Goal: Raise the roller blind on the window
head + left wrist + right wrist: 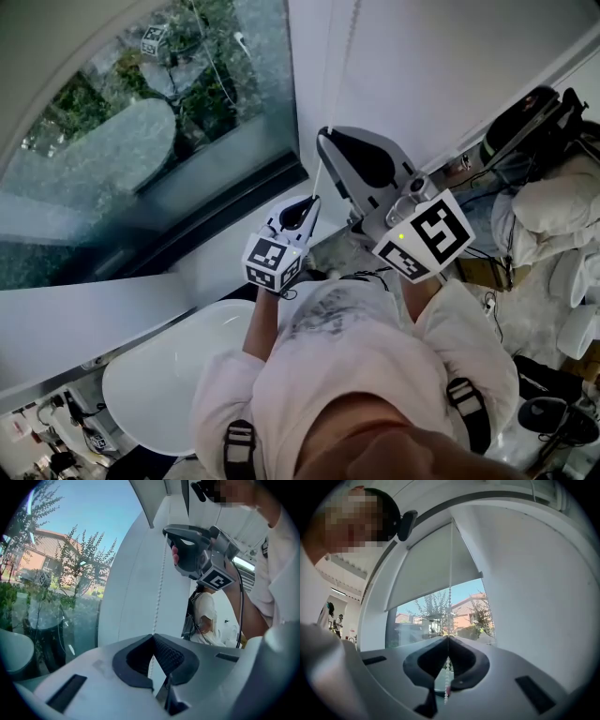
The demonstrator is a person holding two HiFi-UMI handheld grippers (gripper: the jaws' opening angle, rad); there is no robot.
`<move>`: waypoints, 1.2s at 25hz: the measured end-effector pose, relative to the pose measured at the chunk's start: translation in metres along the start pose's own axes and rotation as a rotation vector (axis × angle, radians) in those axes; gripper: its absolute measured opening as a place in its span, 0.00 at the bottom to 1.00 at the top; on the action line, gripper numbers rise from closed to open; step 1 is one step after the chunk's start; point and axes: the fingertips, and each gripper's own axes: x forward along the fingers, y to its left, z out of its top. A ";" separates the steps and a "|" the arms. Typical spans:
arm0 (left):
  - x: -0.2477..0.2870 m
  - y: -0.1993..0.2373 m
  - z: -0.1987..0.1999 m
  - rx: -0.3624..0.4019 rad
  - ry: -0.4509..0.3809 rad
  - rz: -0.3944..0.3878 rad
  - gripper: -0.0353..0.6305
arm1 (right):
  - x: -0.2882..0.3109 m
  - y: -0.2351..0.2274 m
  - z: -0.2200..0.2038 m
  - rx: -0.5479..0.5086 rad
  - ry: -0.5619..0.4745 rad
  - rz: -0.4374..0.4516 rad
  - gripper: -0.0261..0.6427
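Note:
The white roller blind (431,569) covers the upper part of the window (141,122); trees and a brick house show below it. Its bead chain (450,573) hangs down beside the white wall. My right gripper (448,638) is shut on the bead chain, with beads dangling below the pads. In the head view the right gripper (323,139) is the higher one on the bead chain (339,66). My left gripper (314,200) sits just below it. In the left gripper view the left gripper (152,636) is shut on the bead chain (161,592), with the right gripper (166,529) above.
A white round table (178,375) stands below the window sill. Bags, cables and white bundles (553,225) crowd the floor at right. The white wall (441,66) runs right of the chain. A person (206,616) sits further back in the room.

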 end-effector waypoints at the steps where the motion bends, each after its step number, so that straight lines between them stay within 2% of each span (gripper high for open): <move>1: 0.000 -0.001 -0.001 -0.001 0.003 -0.001 0.06 | -0.002 0.001 -0.001 -0.002 -0.012 -0.005 0.13; 15: 0.006 0.001 -0.069 -0.049 0.113 0.006 0.06 | -0.013 0.008 -0.065 -0.027 0.053 -0.027 0.13; 30: 0.016 0.016 -0.125 -0.090 0.184 0.021 0.06 | -0.019 0.005 -0.122 -0.051 0.145 -0.035 0.13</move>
